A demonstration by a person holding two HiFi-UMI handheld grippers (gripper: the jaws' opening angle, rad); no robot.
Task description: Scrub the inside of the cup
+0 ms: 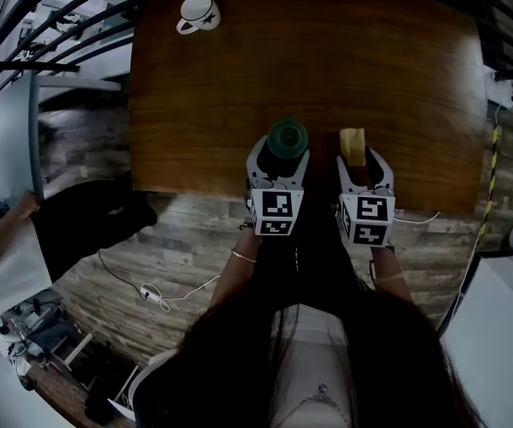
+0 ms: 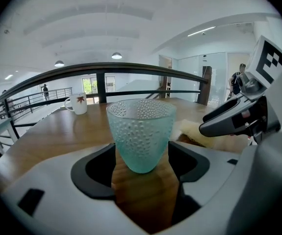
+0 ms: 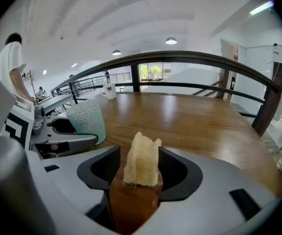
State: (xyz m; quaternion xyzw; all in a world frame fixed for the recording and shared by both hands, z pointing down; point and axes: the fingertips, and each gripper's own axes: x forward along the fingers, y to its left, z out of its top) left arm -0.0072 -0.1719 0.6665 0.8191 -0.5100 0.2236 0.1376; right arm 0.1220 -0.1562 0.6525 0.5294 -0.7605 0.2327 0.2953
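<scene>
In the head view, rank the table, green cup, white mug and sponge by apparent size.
1. table
2. green cup and white mug, too alike to separate
3. sponge

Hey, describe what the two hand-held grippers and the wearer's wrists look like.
The left hand-held gripper and right hand-held gripper look alike: light grey moulded plastic bodies, each with two curved jaws lined with black pads. Each carries a white cube with black square markers at its rear. A thin metal bangle circles the left wrist.
</scene>
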